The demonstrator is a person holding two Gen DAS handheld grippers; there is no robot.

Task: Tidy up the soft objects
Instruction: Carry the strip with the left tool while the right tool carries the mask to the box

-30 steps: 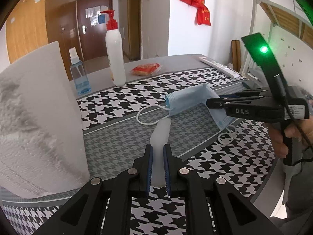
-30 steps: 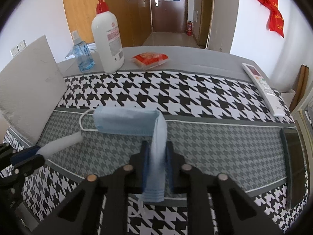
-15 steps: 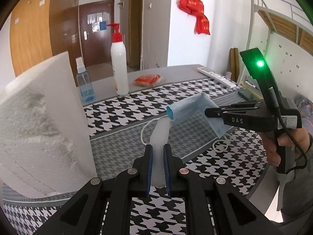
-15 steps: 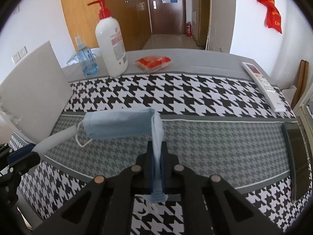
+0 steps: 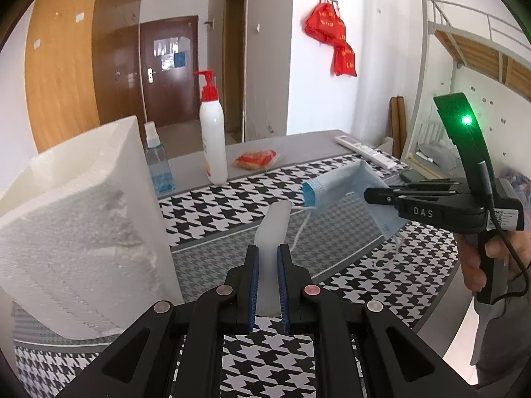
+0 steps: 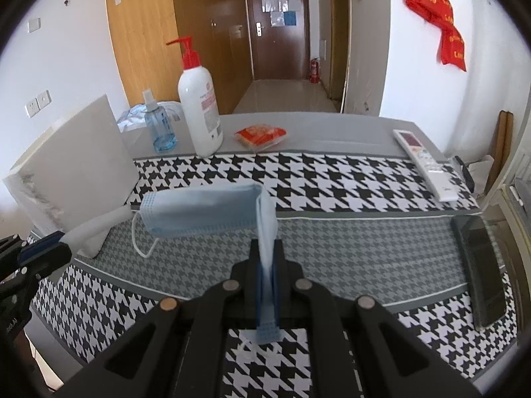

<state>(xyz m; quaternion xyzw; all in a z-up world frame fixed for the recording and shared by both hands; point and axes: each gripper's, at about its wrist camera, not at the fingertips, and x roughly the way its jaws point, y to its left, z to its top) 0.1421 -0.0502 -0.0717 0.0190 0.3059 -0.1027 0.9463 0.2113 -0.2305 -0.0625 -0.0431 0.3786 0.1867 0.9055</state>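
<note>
Right hand-held gripper (image 6: 266, 278) is clenched on the light blue pleated surgical face mask (image 6: 205, 210), pinching one end; the rest drapes toward 10 o'clock, lifted off the black-and-white houndstooth counter (image 6: 332, 179), white ear loop (image 6: 141, 238) dangling. Left hand-held gripper (image 5: 268, 265) is clamped on a white translucent soft strip (image 5: 273, 225) that points at 12 o'clock toward the mask's free end. White foam block (image 5: 76, 232) stands at 9 o'clock. Likely step: carry both soft things to one spot. To do it well, hold both grips firm, lift level, keep the loop from snagging, and steer wide of the white pump bottle (image 6: 199, 109) and blue spray bottle (image 6: 161, 126) at 11 o'clock.
</note>
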